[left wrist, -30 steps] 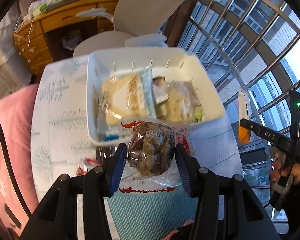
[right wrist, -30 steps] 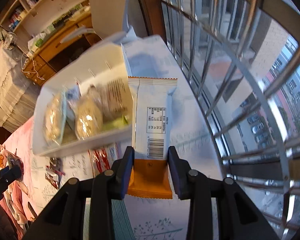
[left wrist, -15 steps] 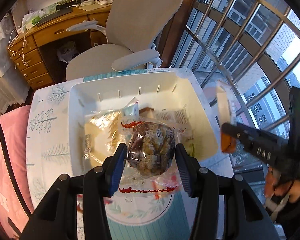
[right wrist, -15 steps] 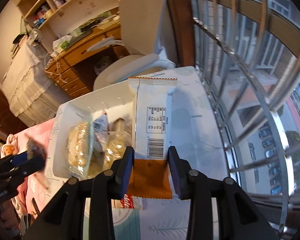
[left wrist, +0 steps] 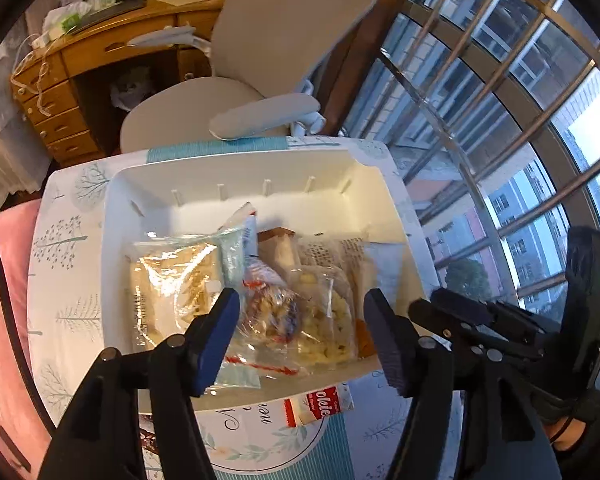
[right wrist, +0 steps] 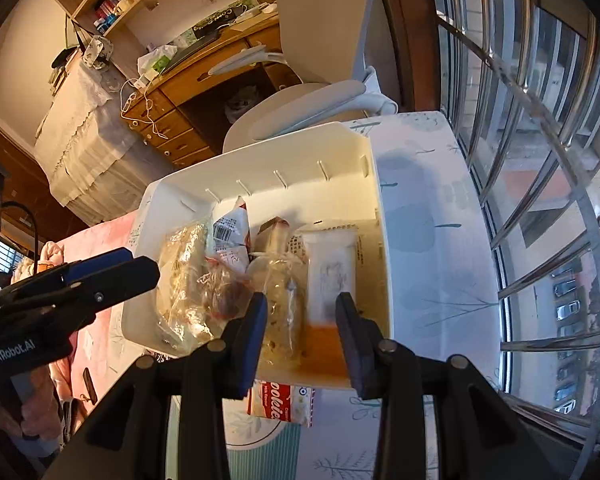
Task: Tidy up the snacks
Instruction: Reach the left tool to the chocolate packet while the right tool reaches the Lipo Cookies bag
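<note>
A white bin [left wrist: 236, 168] on the table holds several snack packets. My left gripper [left wrist: 300, 320] hovers over its near side and its jaws are opening. The clear packet of brown snack [left wrist: 268, 312] lies loose in the bin below them, and neither pad presses on it. My right gripper [right wrist: 302, 316] hangs over the bin's [right wrist: 284, 160] right end with a narrow gap between its jaws. The white-and-orange packet [right wrist: 332, 268] shows blurred and small, down inside the bin by the right wall. It is clear of the left finger.
A red-and-white packet [left wrist: 320, 404] lies on the tree-print tablecloth [left wrist: 68, 248] just in front of the bin. A grey office chair [left wrist: 260, 80] and a wooden desk [left wrist: 100, 52] stand beyond the table. Barred windows [left wrist: 500, 120] line the right side, and pink bedding [left wrist: 4, 300] lies at the left.
Both grippers moved forward over the bin. The left jaws spread and the brown snack packet dropped in. The white-and-orange packet left the right jaws and went down by the bin's right wall.
</note>
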`<state>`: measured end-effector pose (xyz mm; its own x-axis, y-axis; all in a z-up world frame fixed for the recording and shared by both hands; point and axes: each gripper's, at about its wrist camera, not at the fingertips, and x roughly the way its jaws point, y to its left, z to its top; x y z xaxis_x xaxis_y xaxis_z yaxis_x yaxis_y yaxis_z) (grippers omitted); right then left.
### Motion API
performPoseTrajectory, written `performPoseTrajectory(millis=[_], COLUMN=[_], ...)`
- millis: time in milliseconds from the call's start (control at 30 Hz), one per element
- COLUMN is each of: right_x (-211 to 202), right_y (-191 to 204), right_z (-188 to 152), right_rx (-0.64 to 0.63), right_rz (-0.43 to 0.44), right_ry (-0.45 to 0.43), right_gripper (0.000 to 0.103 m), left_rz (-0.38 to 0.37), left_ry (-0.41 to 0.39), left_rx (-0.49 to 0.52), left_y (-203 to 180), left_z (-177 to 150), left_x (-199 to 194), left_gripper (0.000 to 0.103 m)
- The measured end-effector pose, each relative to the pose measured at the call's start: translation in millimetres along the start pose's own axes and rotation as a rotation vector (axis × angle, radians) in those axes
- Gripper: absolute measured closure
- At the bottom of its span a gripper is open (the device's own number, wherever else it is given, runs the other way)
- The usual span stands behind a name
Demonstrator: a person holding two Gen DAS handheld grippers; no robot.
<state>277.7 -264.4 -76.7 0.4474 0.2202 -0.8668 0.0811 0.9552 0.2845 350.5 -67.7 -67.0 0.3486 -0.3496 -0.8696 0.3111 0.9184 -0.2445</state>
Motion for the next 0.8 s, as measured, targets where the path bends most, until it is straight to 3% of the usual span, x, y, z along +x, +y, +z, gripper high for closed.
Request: performPoseTrajectory(millis=[267, 800], right_x=[0, -10], right_y=[-11, 0], right_z=[-8, -55], right_rx=[0.038, 0.119], right_rz=[0.005, 0.025], right_ry=[0.013, -0.004], right_gripper=[0.066, 0.066], left_rz=[0.005, 0.044], left_ry=[0.022, -0.084], left_rx=[-0.074, -0.24], left_y=[25, 110], left_z=[-15, -99], left_x=[-9, -83], left_gripper=[0.038, 0.038])
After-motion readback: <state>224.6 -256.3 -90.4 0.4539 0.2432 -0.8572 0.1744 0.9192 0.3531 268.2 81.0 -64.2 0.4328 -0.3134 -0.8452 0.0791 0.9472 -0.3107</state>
